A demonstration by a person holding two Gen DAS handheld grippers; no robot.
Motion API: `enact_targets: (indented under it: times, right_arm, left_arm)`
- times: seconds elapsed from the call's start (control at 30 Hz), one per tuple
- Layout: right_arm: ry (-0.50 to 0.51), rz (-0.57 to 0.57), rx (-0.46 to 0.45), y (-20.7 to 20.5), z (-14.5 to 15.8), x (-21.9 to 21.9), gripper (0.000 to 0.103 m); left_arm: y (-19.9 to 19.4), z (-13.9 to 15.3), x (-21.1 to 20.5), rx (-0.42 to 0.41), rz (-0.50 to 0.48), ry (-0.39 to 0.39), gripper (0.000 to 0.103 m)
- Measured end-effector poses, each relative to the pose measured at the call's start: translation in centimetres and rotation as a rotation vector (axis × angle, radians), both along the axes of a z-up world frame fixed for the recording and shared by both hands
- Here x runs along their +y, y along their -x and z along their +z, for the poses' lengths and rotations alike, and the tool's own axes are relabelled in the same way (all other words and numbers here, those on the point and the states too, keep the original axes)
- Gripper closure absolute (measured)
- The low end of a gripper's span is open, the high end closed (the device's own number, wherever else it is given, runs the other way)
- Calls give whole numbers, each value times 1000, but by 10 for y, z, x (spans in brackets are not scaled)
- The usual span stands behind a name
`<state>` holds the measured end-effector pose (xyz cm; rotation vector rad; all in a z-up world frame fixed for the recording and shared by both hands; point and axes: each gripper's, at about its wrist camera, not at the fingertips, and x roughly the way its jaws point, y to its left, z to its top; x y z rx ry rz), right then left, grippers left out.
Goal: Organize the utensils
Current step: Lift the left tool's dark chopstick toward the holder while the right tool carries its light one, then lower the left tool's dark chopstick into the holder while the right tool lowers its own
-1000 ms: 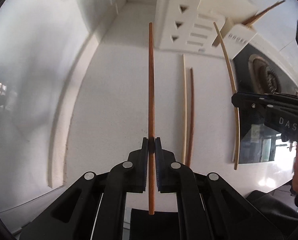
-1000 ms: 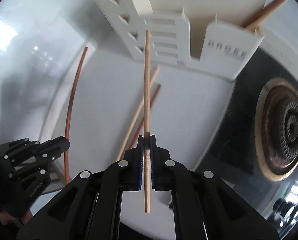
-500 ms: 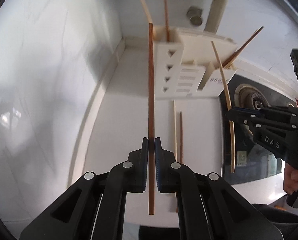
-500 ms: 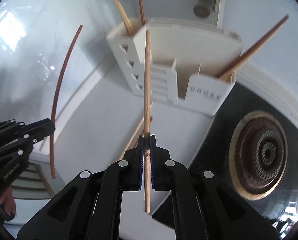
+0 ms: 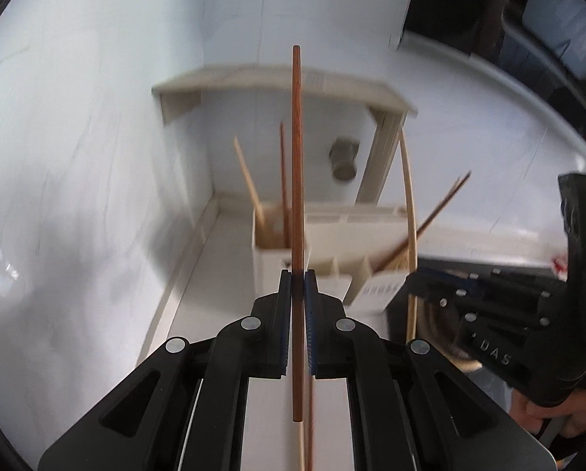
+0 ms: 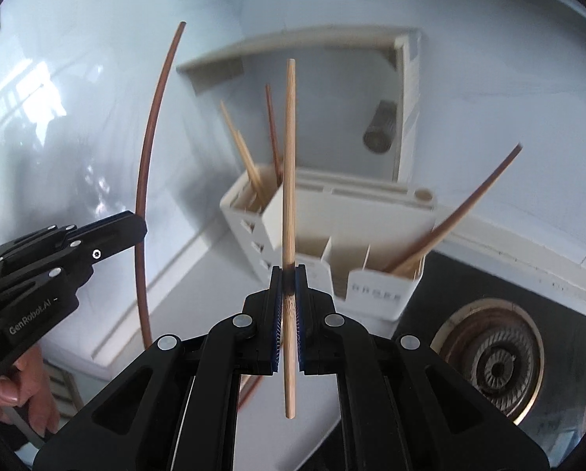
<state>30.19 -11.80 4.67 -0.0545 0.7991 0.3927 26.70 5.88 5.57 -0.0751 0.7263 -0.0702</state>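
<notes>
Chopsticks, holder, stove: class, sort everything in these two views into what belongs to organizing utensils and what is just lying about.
Job:
left claw clamping dark chopstick
right claw clamping pale chopstick
holder with chopsticks already inside
loose chopsticks on counter

Lying about:
burner
shelf
wall knob

White countertop (image 6: 198, 274) carries cream utensil holder (image 6: 355, 212) (beside gas burner (image 6: 493, 361)); two loose chopsticks (image 5: 306, 443).

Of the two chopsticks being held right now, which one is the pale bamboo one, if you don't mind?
The right gripper holds the pale bamboo chopstick; the left gripper holds the dark reddish-brown chopstick.
</notes>
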Motion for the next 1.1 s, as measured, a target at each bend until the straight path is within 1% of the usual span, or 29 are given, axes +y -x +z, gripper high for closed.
enact_targets:
  times: [0.07,0.2,0.23,0.37,0.53,0.67,0.77,0.93,1.1]
  right_arm:
    - [-27,-13,-24,-3,7,-5,96]
    - [-76,-42,-77,-8,19,-18,96]
    - [-85,-49,-86,-10,21,-21,96]
    - [-107,-79,-91,-20,22,-29,96]
    - [-131,-104,-130,-26,27,-38,96]
    - [-148,-118,-206,-28,36,-44,96]
    - [-154,-141,-241,-30,41,-48,96]
    - [-177,-147,-270,-35,40,-52,96]
    - [-223,-169,-301,-41,36,-62,96]
  left_arm:
    - [-2,7,1,-53,2,29,97]
    - [-7,16,5,-117,4,75,97]
    - [-10,17,6,-123,4,80,97]
    - [-16,25,5,-141,4,79,97]
    - [-26,31,5,-189,1,67,97]
    - [-32,35,7,-245,-1,83,97]
    - [-39,35,7,-268,-3,69,97]
    - [-49,30,13,-294,9,78,97]
    - [-57,26,13,-318,19,76,97]
